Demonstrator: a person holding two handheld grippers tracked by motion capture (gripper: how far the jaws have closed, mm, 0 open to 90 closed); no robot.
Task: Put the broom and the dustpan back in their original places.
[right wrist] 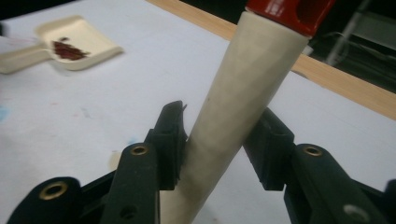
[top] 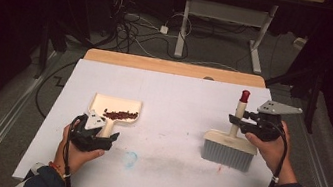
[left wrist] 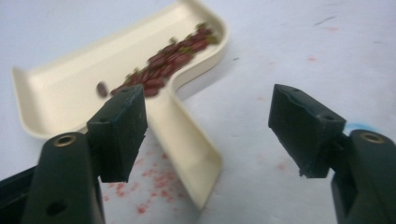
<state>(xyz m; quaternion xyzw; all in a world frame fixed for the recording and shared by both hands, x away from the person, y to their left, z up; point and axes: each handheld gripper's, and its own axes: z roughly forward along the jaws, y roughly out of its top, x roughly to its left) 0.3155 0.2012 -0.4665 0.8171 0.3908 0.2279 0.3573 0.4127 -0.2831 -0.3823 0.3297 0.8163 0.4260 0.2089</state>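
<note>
A cream dustpan (top: pixel 117 103) lies on the white sheet at the left, with a heap of red beans (top: pixel 120 114) in its tray. Its handle (left wrist: pixel 187 154) points toward me and runs between the jaws of my left gripper (top: pixel 106 135), which stands open (left wrist: pixel 210 135), neither pad pressing on it. At the right a hand brush (top: pixel 228 149) stands on its grey bristles. Its cream handle (right wrist: pixel 233 102) with a red cap (top: pixel 244 96) rises, tilted, between the jaws of my right gripper (top: pixel 237 121). The jaws (right wrist: pixel 217 140) sit loosely around it; the handle leans on the left pad.
The white sheet (top: pixel 179 95) covers a wooden table whose far edge (top: pixel 173 68) shows. A blue smear (top: pixel 130 158) and faint red stains mark the sheet between the two hands. Beyond the table are floor cables (top: pixel 128 32) and the legs of another table (top: pixel 183 25).
</note>
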